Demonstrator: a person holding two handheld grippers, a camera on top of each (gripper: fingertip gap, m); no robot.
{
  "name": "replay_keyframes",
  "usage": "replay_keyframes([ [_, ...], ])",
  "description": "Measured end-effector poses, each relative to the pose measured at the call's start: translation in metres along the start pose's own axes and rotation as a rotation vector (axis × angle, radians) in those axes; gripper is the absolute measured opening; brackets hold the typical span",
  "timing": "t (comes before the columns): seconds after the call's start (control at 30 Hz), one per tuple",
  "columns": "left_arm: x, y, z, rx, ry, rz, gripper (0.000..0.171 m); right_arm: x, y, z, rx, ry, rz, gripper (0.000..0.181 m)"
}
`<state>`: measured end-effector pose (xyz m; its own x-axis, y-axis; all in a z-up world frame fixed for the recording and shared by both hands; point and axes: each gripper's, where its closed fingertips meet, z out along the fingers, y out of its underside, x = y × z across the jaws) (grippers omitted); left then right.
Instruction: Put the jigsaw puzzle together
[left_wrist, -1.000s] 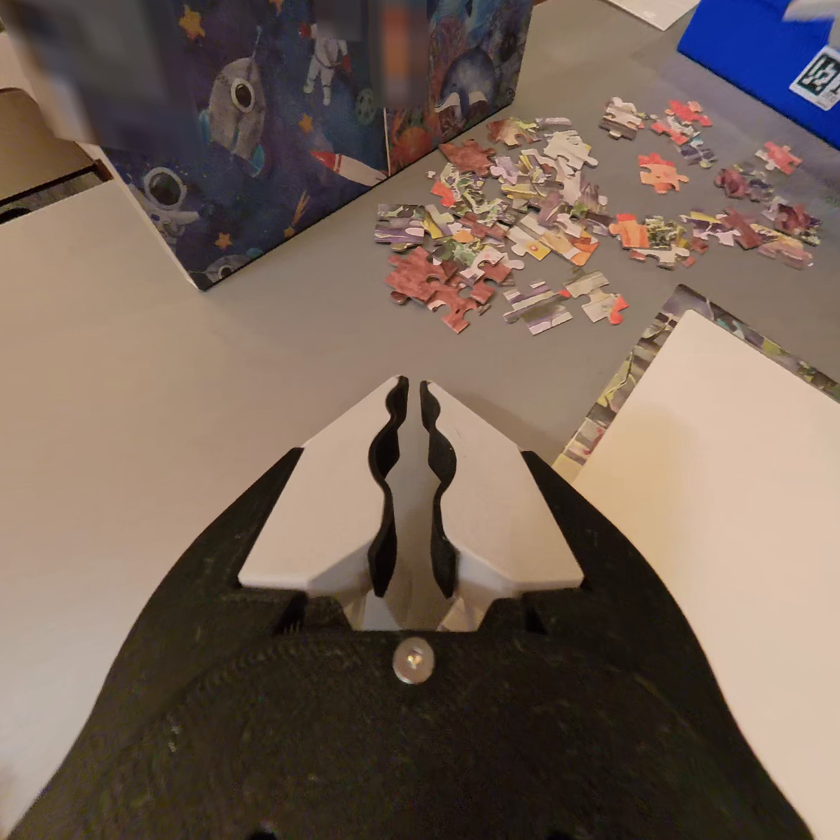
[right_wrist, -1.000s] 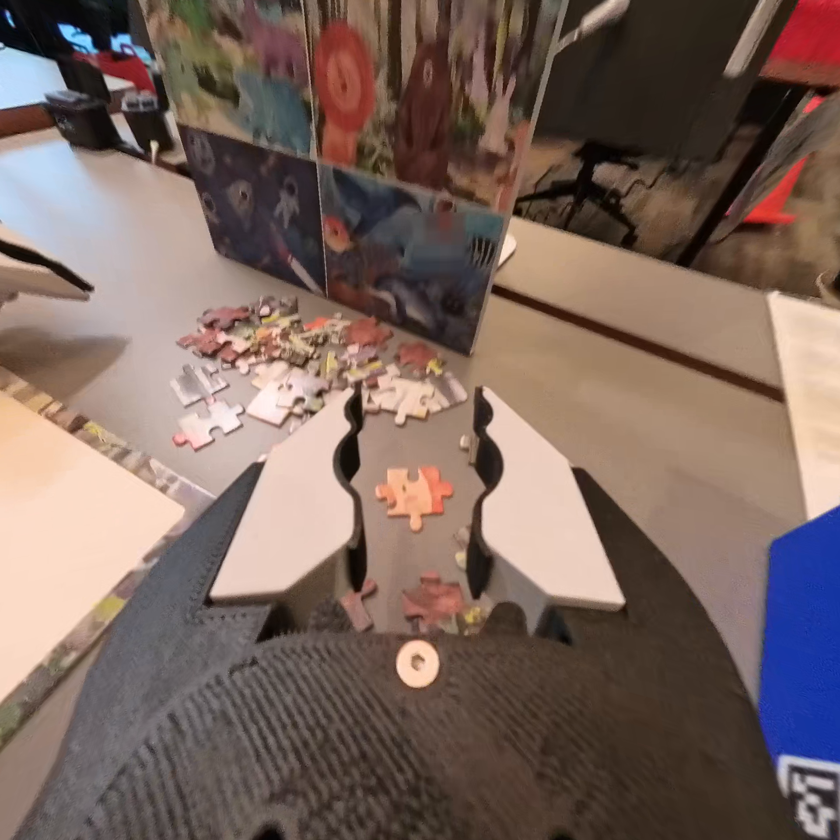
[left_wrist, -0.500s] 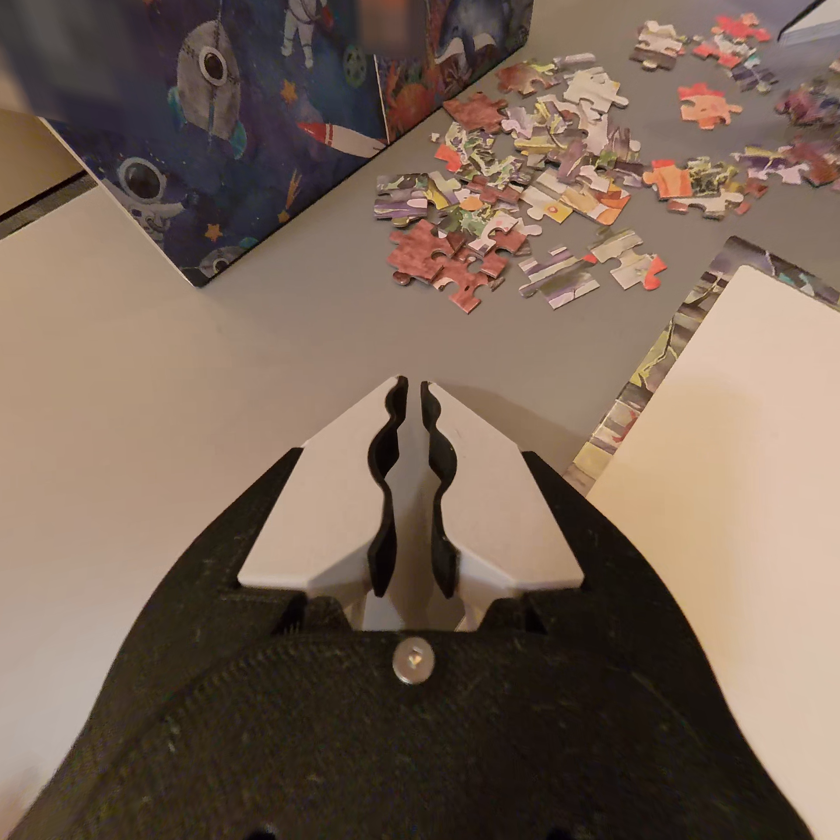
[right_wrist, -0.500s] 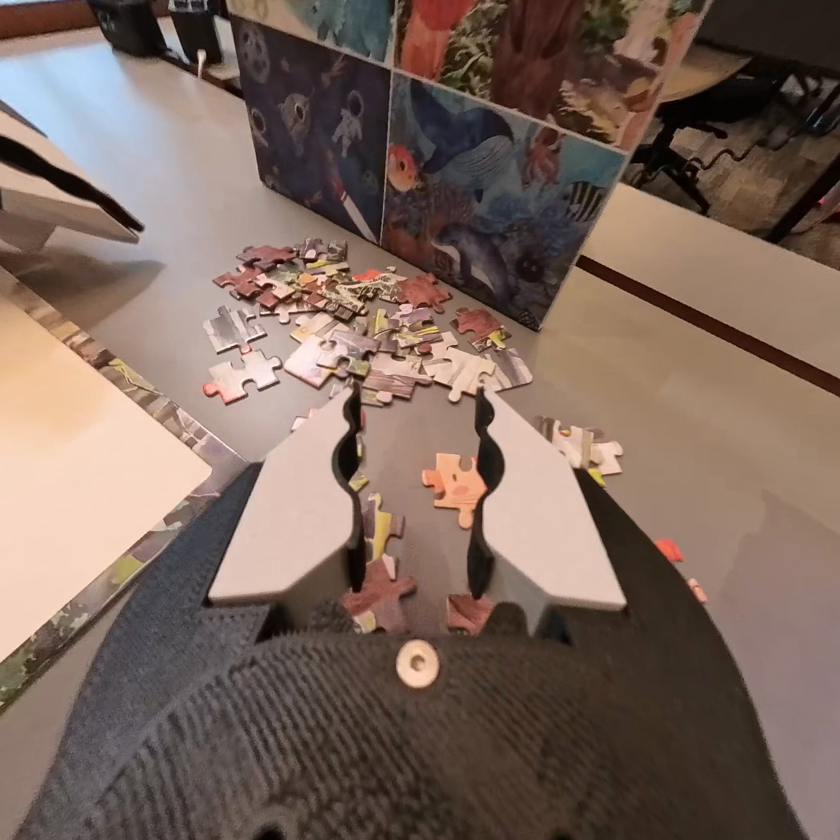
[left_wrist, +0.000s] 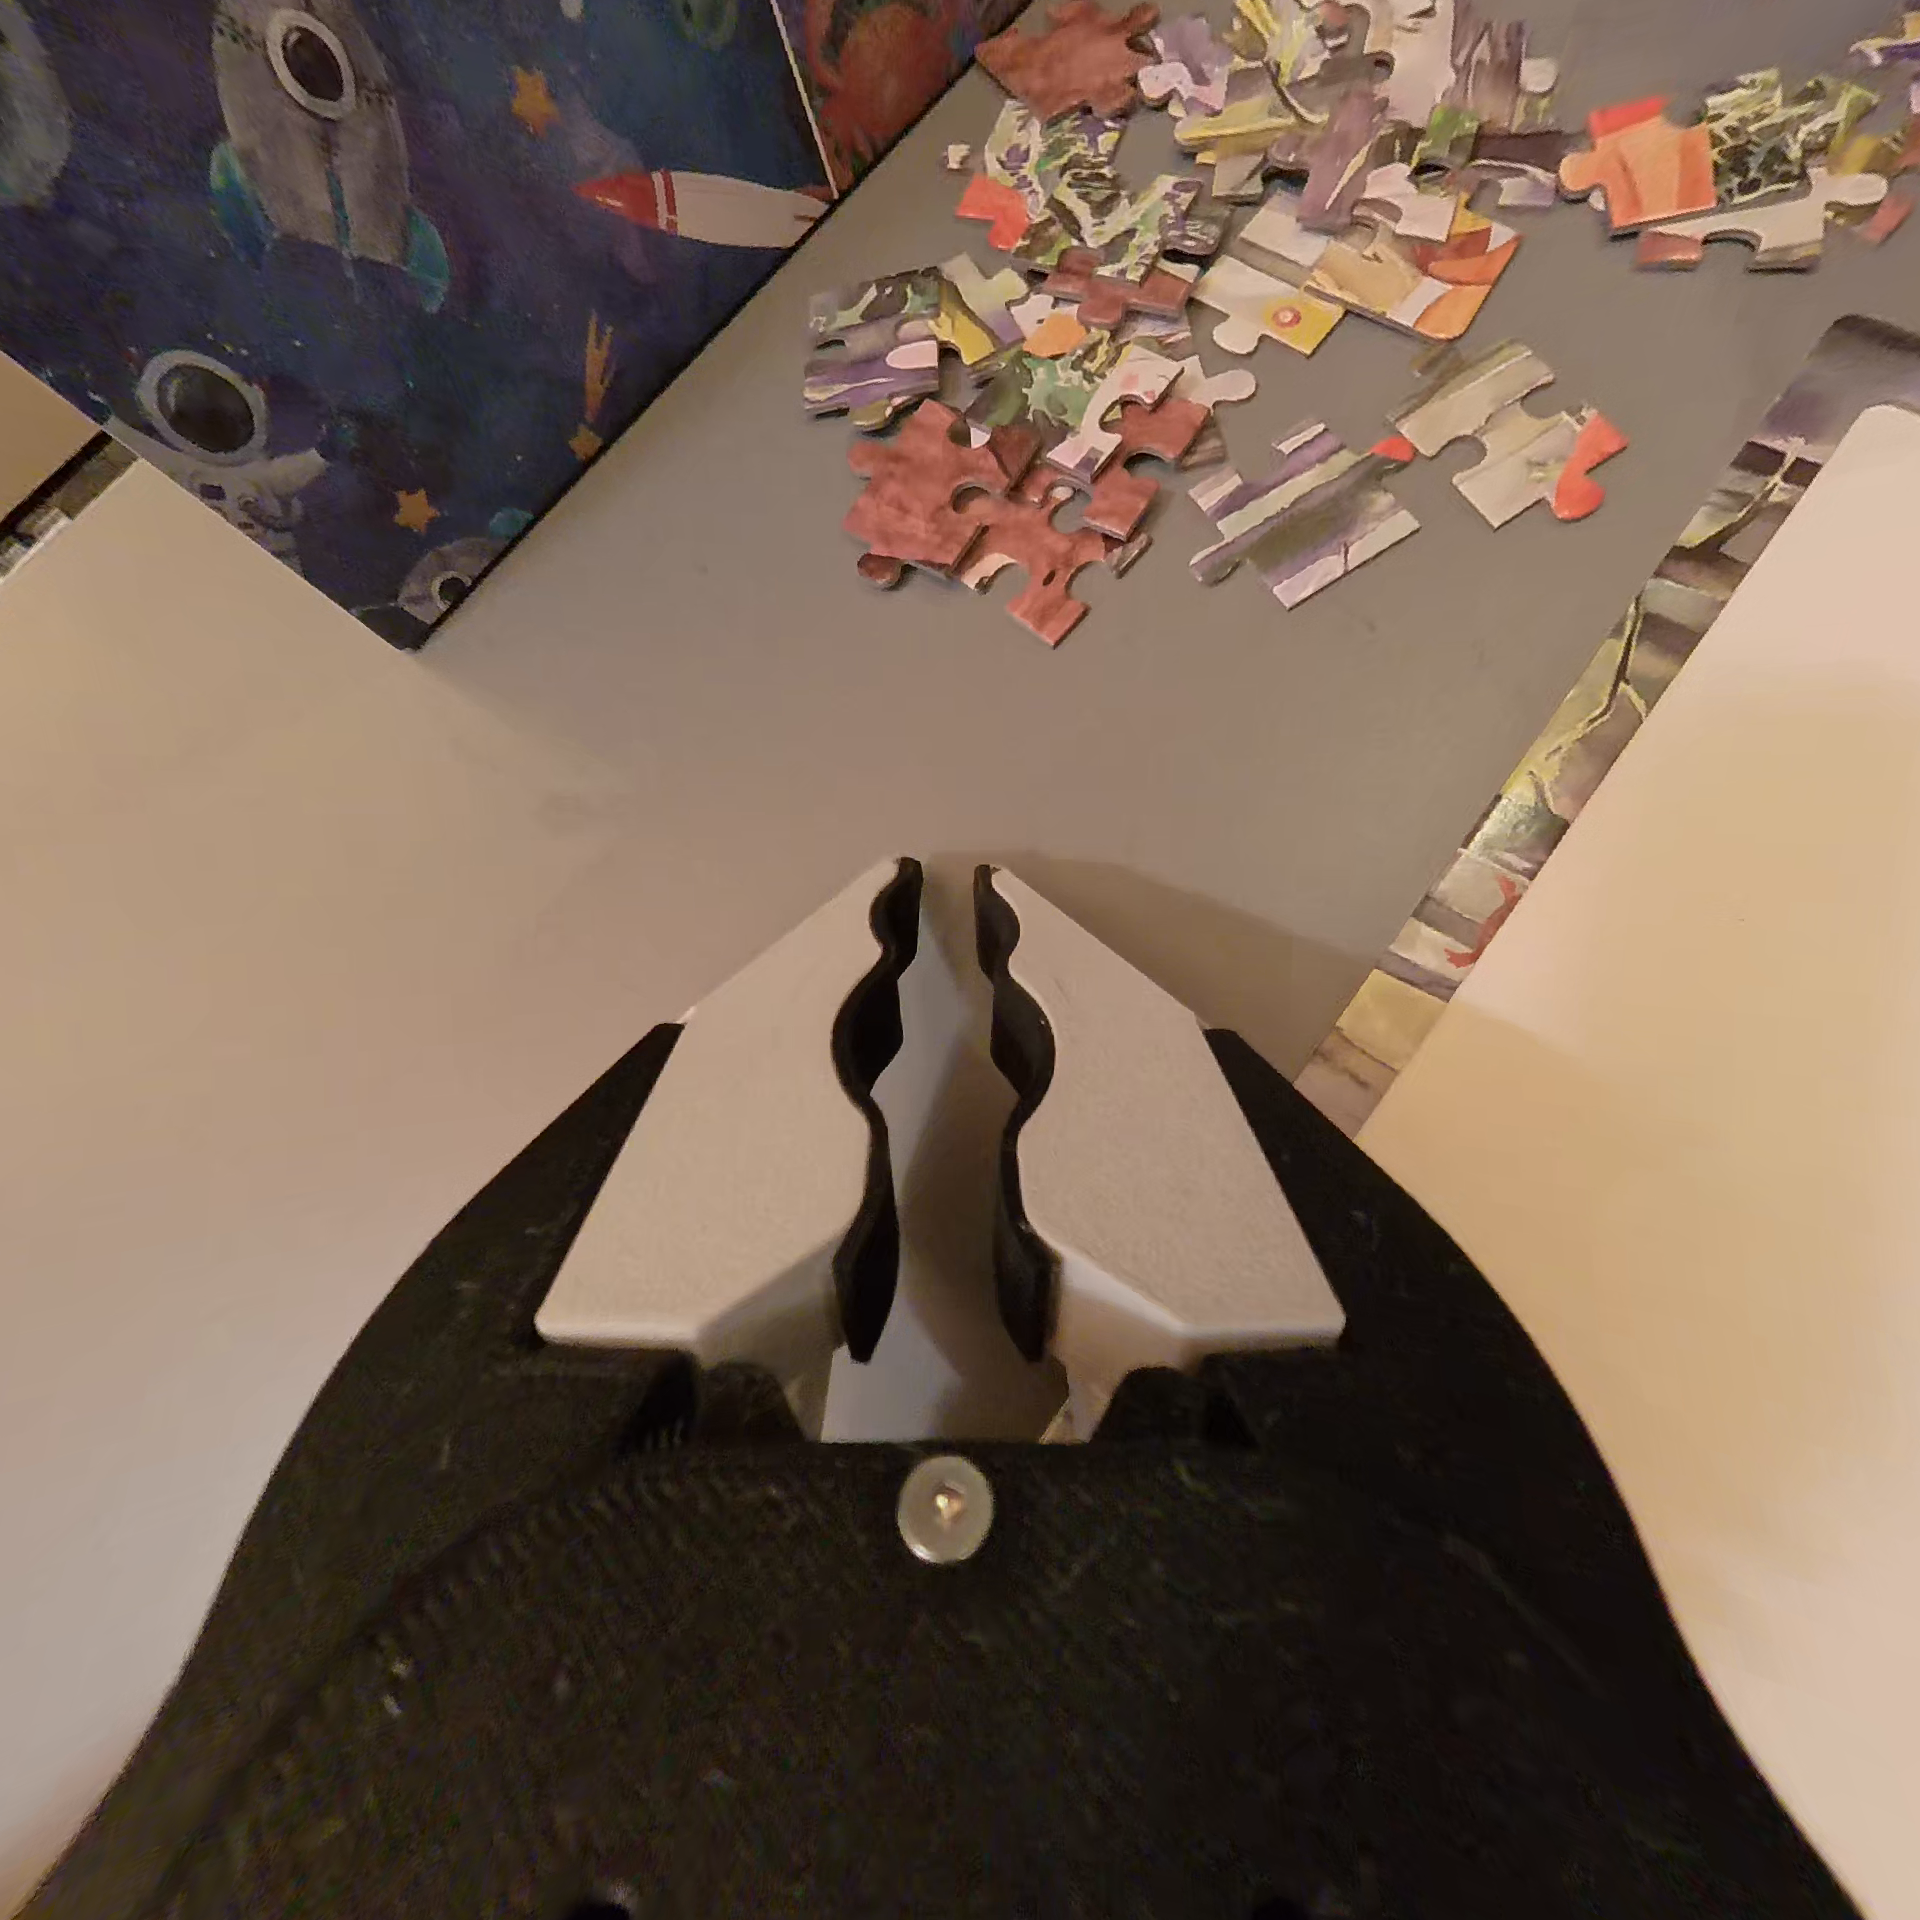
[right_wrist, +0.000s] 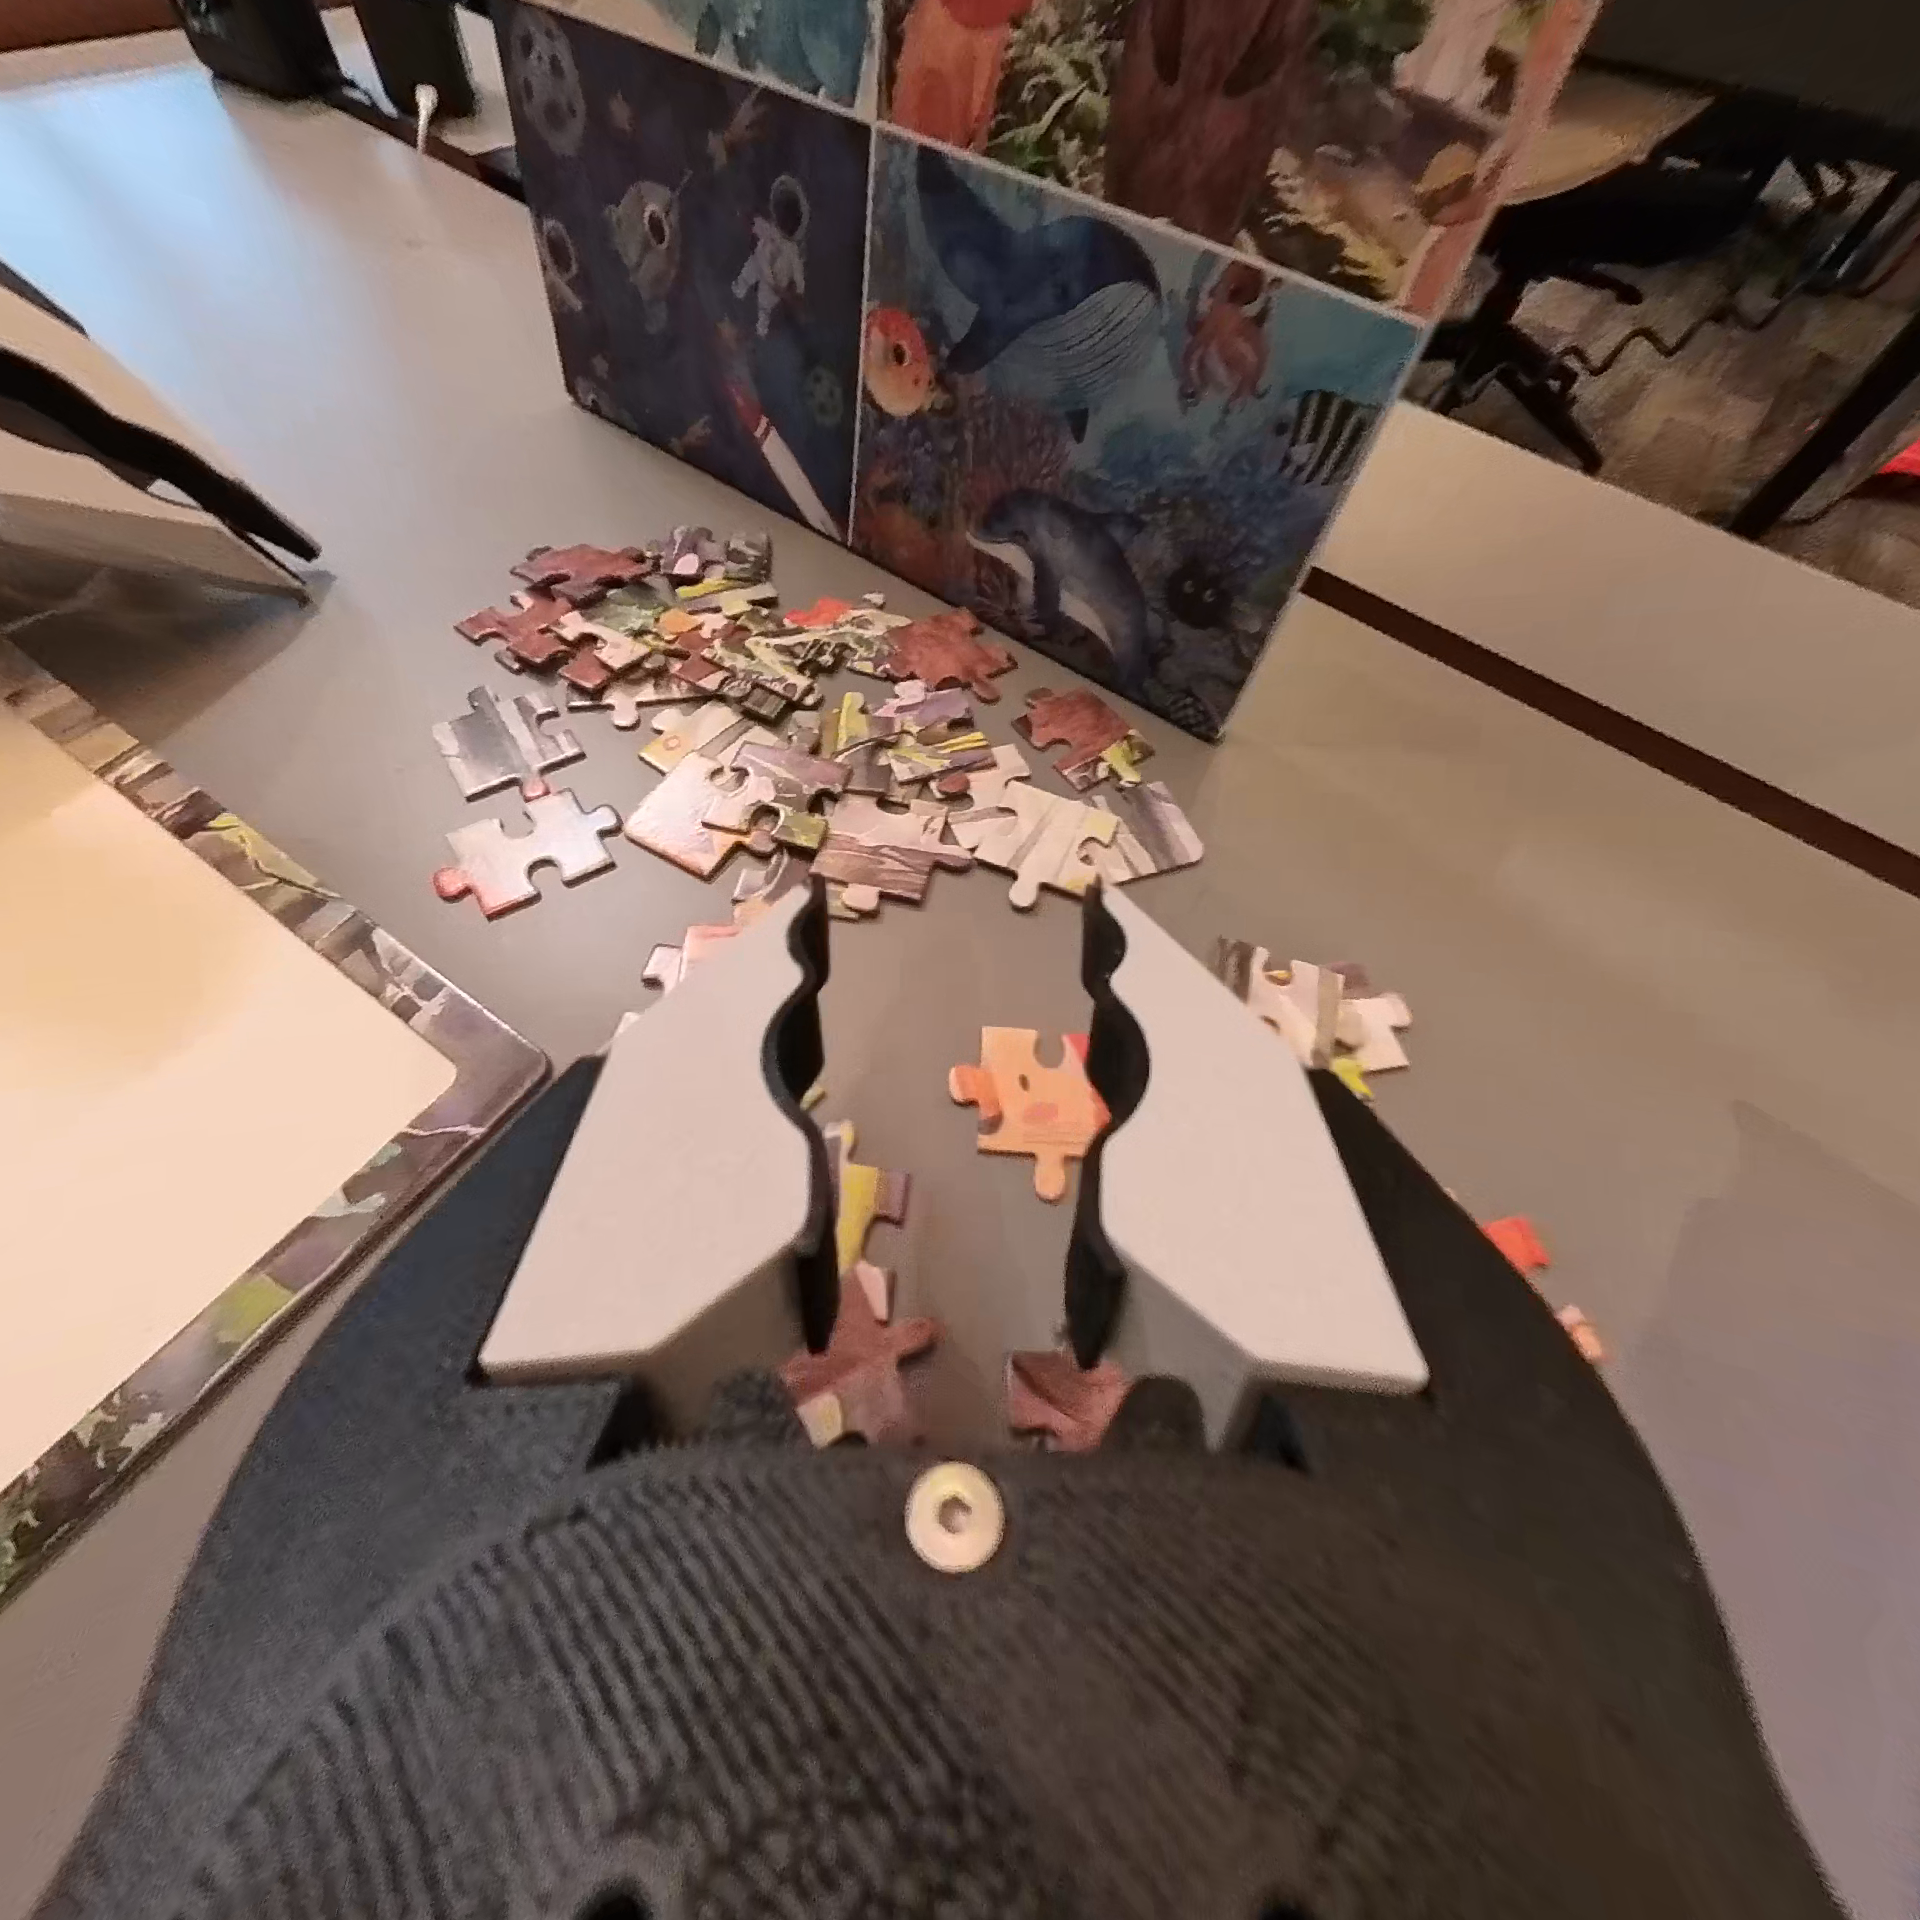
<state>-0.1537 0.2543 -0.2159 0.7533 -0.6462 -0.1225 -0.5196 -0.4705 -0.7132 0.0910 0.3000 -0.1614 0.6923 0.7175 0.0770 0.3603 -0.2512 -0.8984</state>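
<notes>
Looking along the left gripper (left_wrist: 947, 883) in the left wrist view, its two pale fingers (left_wrist: 748, 1122) stand nearly together, with only a thin slit between the black wavy pads, and nothing sits in that slit. It hangs over the grey table (left_wrist: 831, 748), whose near left part is covered by a cream sheet (left_wrist: 260, 935). Beyond the fingertips, toward the far edge, the loose puzzle pieces (left_wrist: 1164, 312) lie in an overlapping heap, with a cluster of reddish-brown pieces (left_wrist: 977, 499) on its near side and two striped grey pieces (left_wrist: 1299, 509) just beside that. At the far left corner stands the puzzle box (left_wrist: 343, 260), printed with rockets and astronauts. Along the right edge lies the puzzle board (left_wrist: 1558, 769), a patterned border around a blank cream field.

From the right wrist view, the right gripper (right_wrist: 951, 904) has its fingers (right_wrist: 686, 1143) well apart and grips nothing. Between them, flat on the table (right_wrist: 1558, 935), lies an orange piece (right_wrist: 1023, 1107), its right side hidden behind the right finger. Reddish-brown pieces (right_wrist: 862, 1371) and a yellow-green one lie near the finger bases. Past the fingertips the main heap of pieces (right_wrist: 810, 727) spreads toward the puzzle box (right_wrist: 1039, 395), which stands upright near the far edge and shows sea and space scenes. A few more pieces (right_wrist: 1320, 1008) lie right of the gripper. The board's rounded corner (right_wrist: 488, 1049) sits at the left, and the other gripper's dark tip (right_wrist: 187, 488) shows at the far left, above the table.
</notes>
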Motion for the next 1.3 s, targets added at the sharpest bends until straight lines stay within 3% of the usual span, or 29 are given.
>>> replay_keyframes([
  [0.27, 0.000, 0.001, 0.001, -0.008, -0.007, 0.002, 0.011, 0.028, -0.019, -0.026, 0.091, 0.092, 0.018, 0.044],
  [0.5, 0.000, 0.002, 0.001, -0.013, -0.027, 0.027, 0.010, 0.022, -0.021, -0.025, 0.127, 0.024, 0.084, 0.040],
  [0.8, 0.000, 0.002, 0.001, -0.015, -0.024, 0.027, 0.010, -0.006, -0.006, -0.007, 0.035, -0.079, 0.029, 0.035],
  [1.03, 0.000, 0.002, 0.002, -0.015, -0.023, 0.027, 0.009, -0.048, 0.026, 0.015, -0.160, -0.234, 0.030, 0.049],
  [1.3, 0.001, 0.002, 0.002, -0.016, -0.028, 0.035, 0.009, -0.054, 0.043, 0.021, -0.265, -0.225, 0.007, 0.043],
])
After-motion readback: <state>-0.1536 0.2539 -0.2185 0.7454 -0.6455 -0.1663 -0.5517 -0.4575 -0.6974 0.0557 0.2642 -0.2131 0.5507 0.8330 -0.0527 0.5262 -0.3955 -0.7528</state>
